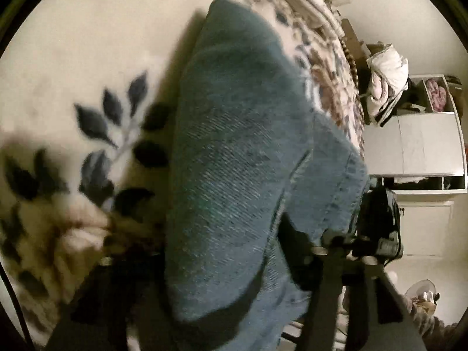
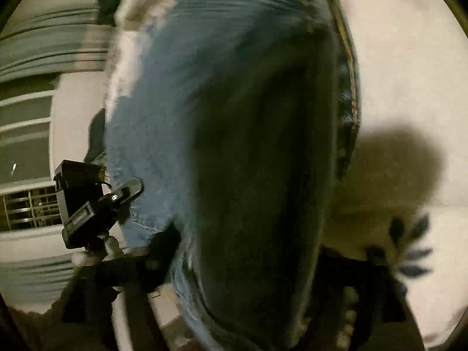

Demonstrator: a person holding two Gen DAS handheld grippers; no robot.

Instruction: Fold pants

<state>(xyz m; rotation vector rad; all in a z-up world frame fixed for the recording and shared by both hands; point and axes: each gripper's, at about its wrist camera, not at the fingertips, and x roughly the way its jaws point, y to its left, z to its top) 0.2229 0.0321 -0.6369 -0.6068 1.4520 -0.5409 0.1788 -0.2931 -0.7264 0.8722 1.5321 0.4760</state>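
Observation:
Blue denim pants [image 1: 234,146] fill the middle of the left wrist view, bunched and raised above the bed, casting a shadow to their left. My left gripper [image 1: 222,263] is shut on a thick fold of them, with a dark finger on each side of the cloth. In the blurred right wrist view the pants [image 2: 181,117] hang in a wide, partly shadowed bundle. My right gripper [image 2: 248,263] is shut on them too, its left pad [image 2: 166,242] pressed into the denim. The fingertips are mostly hidden by cloth.
Under the pants lies a cream blanket [image 1: 96,44] with dark leaf prints. A white cabinet [image 1: 415,143] and a bundle of bedding [image 1: 386,70] stand beyond the bed's edge. The other gripper's black camera block [image 1: 380,219] is close by. A window [image 2: 26,134] is at left.

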